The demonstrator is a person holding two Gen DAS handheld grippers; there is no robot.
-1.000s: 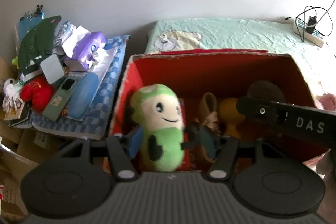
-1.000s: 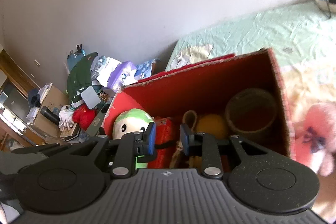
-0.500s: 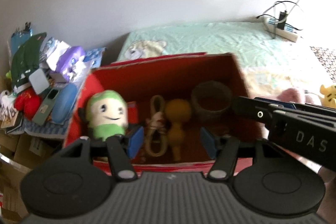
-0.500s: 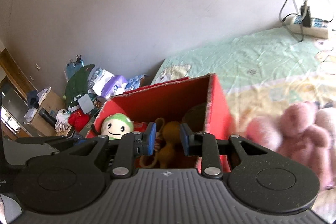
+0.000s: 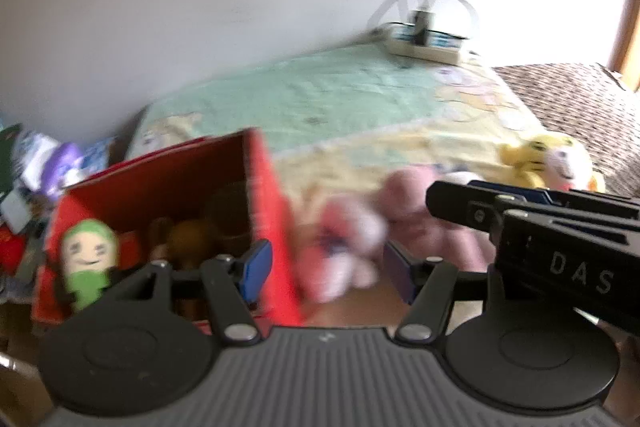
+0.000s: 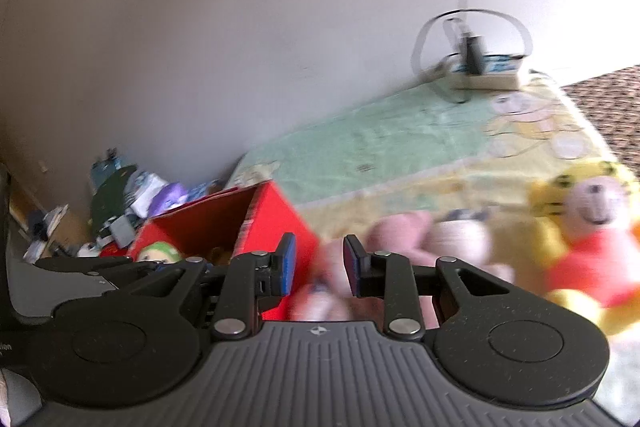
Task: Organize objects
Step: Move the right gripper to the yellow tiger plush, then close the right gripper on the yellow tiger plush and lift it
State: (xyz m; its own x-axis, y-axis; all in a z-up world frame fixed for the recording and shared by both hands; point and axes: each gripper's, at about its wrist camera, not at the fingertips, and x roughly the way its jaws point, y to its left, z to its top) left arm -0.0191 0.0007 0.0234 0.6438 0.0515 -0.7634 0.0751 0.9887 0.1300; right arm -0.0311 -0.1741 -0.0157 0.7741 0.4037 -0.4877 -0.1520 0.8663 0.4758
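Observation:
A red box (image 5: 268, 211) stands on the bed and holds a green plush doll (image 5: 89, 263) and brownish toys. The box (image 6: 276, 223) and the doll (image 6: 158, 253) also show in the right wrist view. A pink plush (image 5: 360, 231) lies right of the box, and a yellow tiger plush (image 5: 548, 163) lies farther right. My left gripper (image 5: 326, 269) is open and empty, pointing at the pink plush. My right gripper (image 6: 318, 263) is slightly open and empty, over the pink plush (image 6: 404, 239), with the tiger plush (image 6: 580, 227) to its right. Both views are motion-blurred.
A power strip (image 5: 424, 43) with cables lies at the far edge of the bed by the wall. A pile of clutter (image 6: 132, 195) sits left of the box. The right gripper's body (image 5: 560, 227) crosses the left wrist view at right.
Both grippers have swung right, away from the box toward the pink plush. The left gripper let go of the green doll, which now stands in the box.

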